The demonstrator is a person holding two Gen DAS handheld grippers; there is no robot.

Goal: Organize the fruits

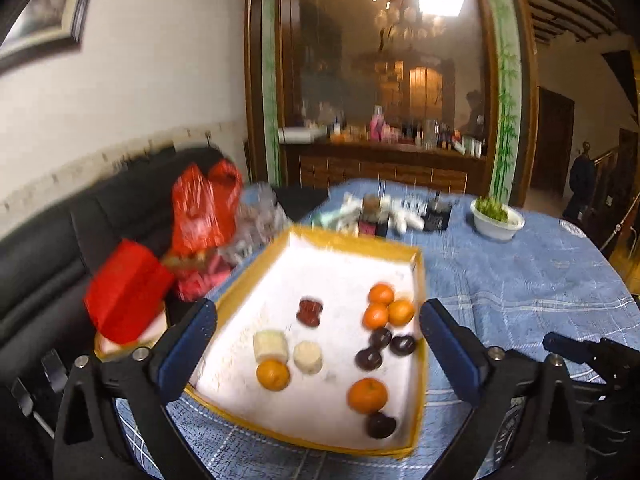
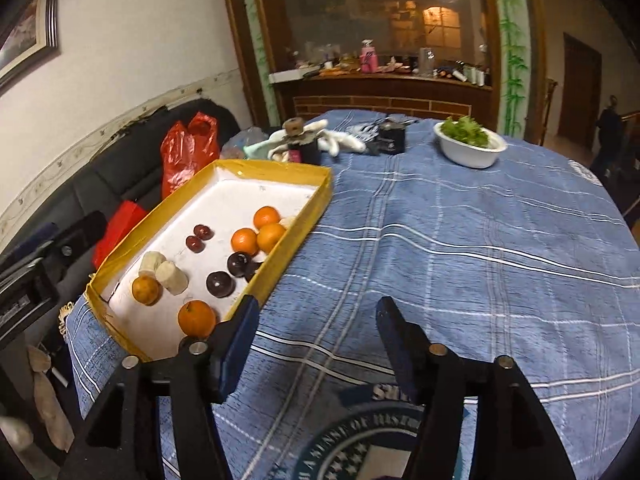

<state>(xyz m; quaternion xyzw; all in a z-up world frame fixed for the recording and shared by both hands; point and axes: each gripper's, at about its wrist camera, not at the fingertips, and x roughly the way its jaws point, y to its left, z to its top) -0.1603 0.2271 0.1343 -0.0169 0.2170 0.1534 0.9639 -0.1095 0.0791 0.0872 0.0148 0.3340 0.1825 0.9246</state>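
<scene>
1. Nearest the left wrist camera, the left gripper [image 1: 318,330] hangs above the near end of the tray [image 1: 224,300], its jaws spread wide with nothing between them.
2. Spread just as wide and equally empty, the right gripper [image 2: 316,330] sits over the blue checked cloth [image 2: 460,248] on the surface, just right of the tray [image 2: 298,240]; its left finger [image 2: 240,336] overlaps the tray's near right corner in the view.
3. Yellow walls rim the tray, and its floor is white. It lies at the left edge of the surface.
4. Three oranges [image 1: 383,307] cluster near the tray's right wall, touching one another.
5. Two more oranges lie nearer the camera: one [image 1: 273,375] just beside the pale chunks, another [image 1: 367,395] close to the near right corner.
6. Dark round fruits [image 1: 380,346] lie between the cluster and the near orange; one more [image 1: 381,425] sits by the near corner.
7. Two pale cylindrical pieces [image 1: 288,350] rest side by side left of centre.
8. Reddish fruits [image 1: 309,312] lie mid-tray.
9. Far across the cloth stands a white bowl of greens [image 2: 469,140].
10. Red plastic bags [image 1: 204,204] sit on a black sofa [image 1: 60,240] beside the surface.
</scene>
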